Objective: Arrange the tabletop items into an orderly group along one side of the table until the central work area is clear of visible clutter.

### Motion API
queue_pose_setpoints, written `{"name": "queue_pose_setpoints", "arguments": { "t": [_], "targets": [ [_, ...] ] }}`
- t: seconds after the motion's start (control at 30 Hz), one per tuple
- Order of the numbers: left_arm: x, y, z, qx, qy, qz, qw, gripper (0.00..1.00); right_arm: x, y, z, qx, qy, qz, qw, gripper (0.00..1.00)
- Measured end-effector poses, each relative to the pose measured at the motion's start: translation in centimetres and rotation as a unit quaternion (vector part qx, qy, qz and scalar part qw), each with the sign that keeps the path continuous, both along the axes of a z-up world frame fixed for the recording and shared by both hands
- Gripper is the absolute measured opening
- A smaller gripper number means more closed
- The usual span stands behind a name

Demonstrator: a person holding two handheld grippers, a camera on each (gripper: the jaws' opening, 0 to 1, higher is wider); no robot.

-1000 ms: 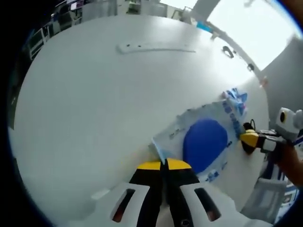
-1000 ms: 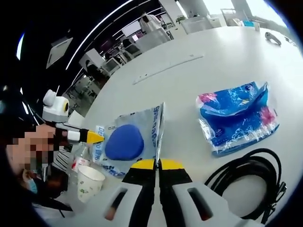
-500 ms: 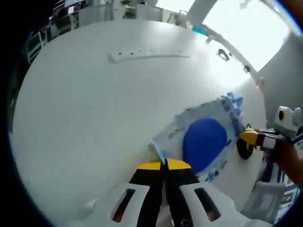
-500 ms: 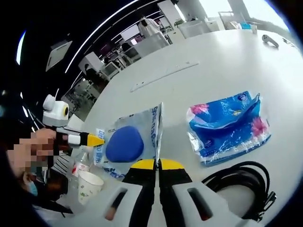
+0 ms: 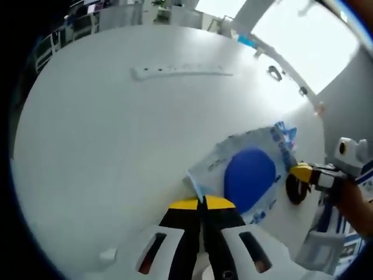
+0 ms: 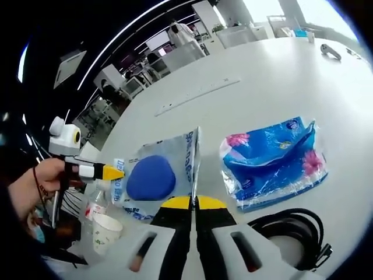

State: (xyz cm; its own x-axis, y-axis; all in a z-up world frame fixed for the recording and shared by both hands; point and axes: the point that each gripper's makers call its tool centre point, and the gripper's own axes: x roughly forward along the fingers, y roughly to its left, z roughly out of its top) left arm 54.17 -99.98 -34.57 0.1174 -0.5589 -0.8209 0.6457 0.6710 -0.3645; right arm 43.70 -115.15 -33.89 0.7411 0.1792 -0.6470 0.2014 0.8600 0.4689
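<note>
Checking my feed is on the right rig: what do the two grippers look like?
Both match: left gripper and right gripper have yellow jaw tips on black fingers, mounted in white housings with dark red-marked slots. The hand holding the left gripper wears a thin dark wrist band.

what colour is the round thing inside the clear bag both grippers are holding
Solid blue, a rounded pad inside the clear printed bag. It shows best in the right gripper view.

A clear bag (image 6: 156,175) holding a blue pad lies beside a crumpled blue packet (image 6: 273,163), perhaps tissues.
</note>
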Motion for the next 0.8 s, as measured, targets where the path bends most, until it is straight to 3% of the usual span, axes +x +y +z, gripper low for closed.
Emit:
{"name": "queue_pose_setpoints", "arguments": {
  "t": [0.8],
  "targets": [
    [-0.5,-0.8,-1.3,0.012,0.013,-0.006,0.9998,0.00,-0.7,-0.7,-2.6,-0.001,0.038,-0.003,0.9993,0.00]
  ]
}}
